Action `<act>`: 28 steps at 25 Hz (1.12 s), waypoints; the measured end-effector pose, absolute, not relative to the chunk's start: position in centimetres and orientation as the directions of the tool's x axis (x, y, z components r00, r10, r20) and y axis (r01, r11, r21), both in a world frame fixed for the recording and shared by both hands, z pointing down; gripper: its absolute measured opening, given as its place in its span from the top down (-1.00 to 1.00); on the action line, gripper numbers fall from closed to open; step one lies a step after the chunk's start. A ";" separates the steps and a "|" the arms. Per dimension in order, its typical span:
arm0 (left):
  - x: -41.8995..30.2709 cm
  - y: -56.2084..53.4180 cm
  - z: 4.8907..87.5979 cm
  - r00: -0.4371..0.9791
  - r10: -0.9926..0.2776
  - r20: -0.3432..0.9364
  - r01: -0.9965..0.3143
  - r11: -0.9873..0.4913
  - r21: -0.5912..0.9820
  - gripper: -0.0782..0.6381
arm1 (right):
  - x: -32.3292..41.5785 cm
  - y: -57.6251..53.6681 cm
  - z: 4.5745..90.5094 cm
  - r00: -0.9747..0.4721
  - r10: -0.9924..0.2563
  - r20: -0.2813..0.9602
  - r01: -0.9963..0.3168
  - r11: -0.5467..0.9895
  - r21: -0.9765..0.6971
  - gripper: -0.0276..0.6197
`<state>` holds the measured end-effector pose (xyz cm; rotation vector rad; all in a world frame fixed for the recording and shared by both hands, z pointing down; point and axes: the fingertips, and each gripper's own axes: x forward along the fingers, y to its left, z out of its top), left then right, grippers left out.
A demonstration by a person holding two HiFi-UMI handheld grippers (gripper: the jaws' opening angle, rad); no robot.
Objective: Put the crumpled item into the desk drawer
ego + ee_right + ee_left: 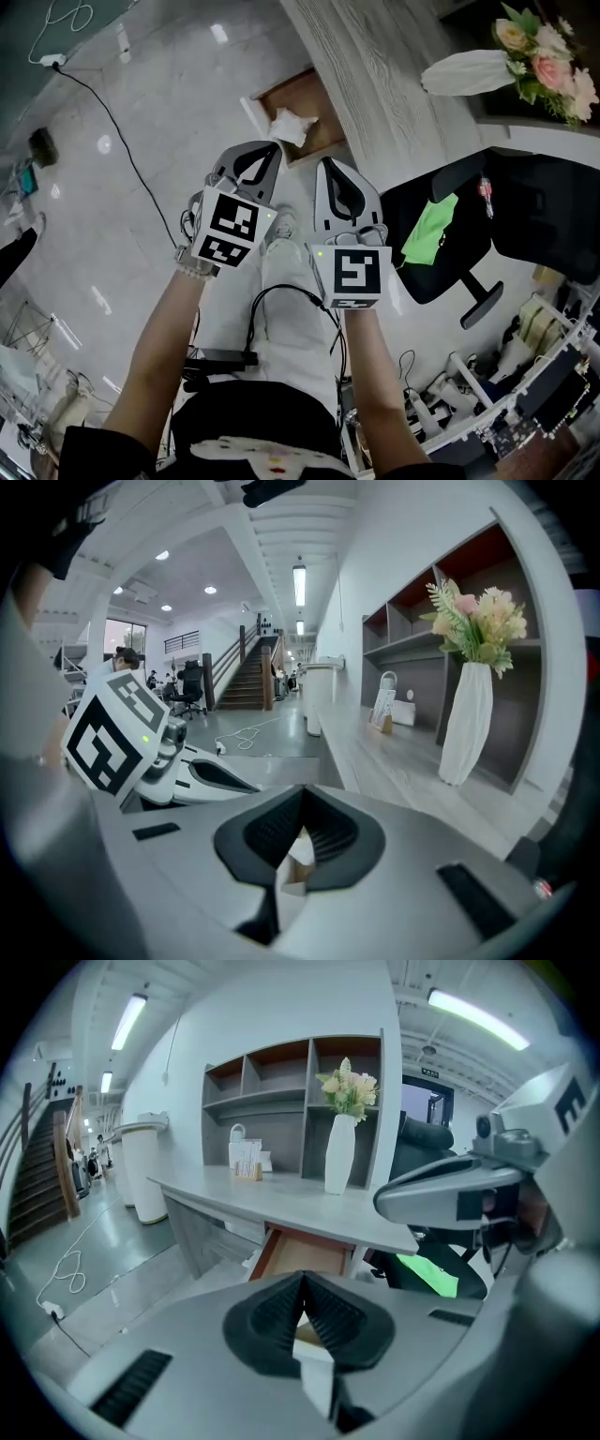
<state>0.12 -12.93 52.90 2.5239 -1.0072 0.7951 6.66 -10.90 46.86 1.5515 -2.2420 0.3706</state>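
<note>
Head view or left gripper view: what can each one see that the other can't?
Only the head view shows the crumpled item lying in the open drawer, plus the person's arms. Only the left gripper view shows the shelves, a staircase and a white bin. Both show the desk, the drawer and the vase of flowers.

Office: desk (375, 75), swivel chair (525, 211), shelf unit (281, 1082), flower vase (338, 1152)

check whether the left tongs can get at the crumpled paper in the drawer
Probably yes: the drawer stands open, the crumpled paper lies uncovered in it, and nothing sits between it and the left tongs. They are shut, so they must open first.
</note>
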 end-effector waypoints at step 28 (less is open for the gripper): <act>-2.5 -9.7 32.4 0.618 -0.667 0.417 -0.733 -0.680 -0.001 0.75 | 6.9 -7.6 31.2 -0.339 -0.881 0.329 -0.925 0.375 0.052 0.91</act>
